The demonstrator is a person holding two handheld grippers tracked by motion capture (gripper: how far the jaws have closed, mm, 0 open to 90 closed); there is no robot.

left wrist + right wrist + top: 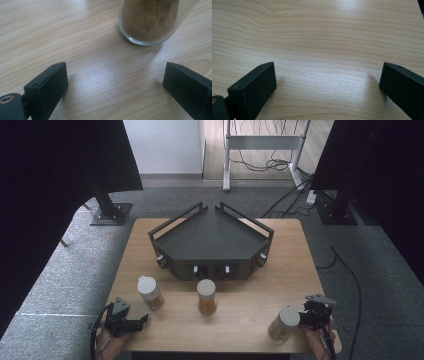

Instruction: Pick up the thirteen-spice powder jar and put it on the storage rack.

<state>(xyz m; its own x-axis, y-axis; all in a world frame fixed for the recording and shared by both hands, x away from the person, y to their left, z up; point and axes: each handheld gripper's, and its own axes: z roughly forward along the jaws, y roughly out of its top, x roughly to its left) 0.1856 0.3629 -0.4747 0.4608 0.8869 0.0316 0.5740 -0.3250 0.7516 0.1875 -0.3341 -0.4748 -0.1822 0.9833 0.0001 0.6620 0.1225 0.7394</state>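
Left jar nearest the left gripper, both grippers empty with jaws spread wide.

Seen in the high view: 3 lidded glass jars of brownish powder on the wooden table (235, 320), in front of the dark angular tray (212, 237). Left jar (150, 292) at lower left of centre, just up and right of the left gripper (142, 320); middle jar (206, 296) at centre; right jar (284, 323) at lower right, just beside the right gripper (306, 316). Probably rigid, smooth, slippery and breakable, moderately heavy with filling; best gripped across the straight glass wall below the lid, squarely, without squeezing hard. Left gripper view: jar base and powder close up (147, 22) at upper right, ahead of the parted jaws, not between them. Right gripper view: bare wood between parted jaws, no jar ahead.
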